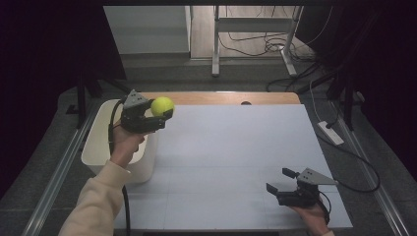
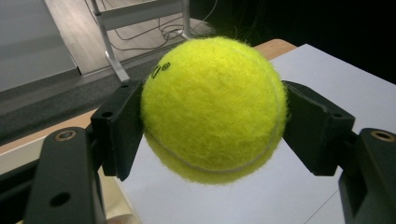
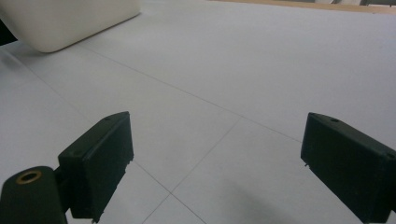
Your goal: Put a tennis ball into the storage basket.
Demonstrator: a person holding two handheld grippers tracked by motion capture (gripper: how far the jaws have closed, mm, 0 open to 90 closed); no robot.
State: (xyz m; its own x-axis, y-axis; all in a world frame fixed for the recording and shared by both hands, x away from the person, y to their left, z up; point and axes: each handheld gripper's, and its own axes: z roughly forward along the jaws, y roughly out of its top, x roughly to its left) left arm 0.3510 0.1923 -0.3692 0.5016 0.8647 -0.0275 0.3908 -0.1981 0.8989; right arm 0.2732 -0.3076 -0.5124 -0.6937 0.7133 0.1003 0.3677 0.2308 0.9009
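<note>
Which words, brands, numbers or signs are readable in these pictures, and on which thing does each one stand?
Ball, held in the left gripper: a small black mark near its top edge, ending in what looks like "®"; the letters before it are cut off by the curve and cannot be read.
Bin, table, right gripper: no text.

A white bin (image 1: 101, 152) sits at the white table's (image 1: 236, 157) left edge; cables (image 1: 255, 44) lie beyond.

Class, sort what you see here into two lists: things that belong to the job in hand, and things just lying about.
Part of the job:
- tennis ball, clamped in the left tool
- white bin at the table's left edge, below the left tool

Just lying about:
- right tool, open, holding nothing
- metal frame on the floor
- loose cables on the floor
</note>
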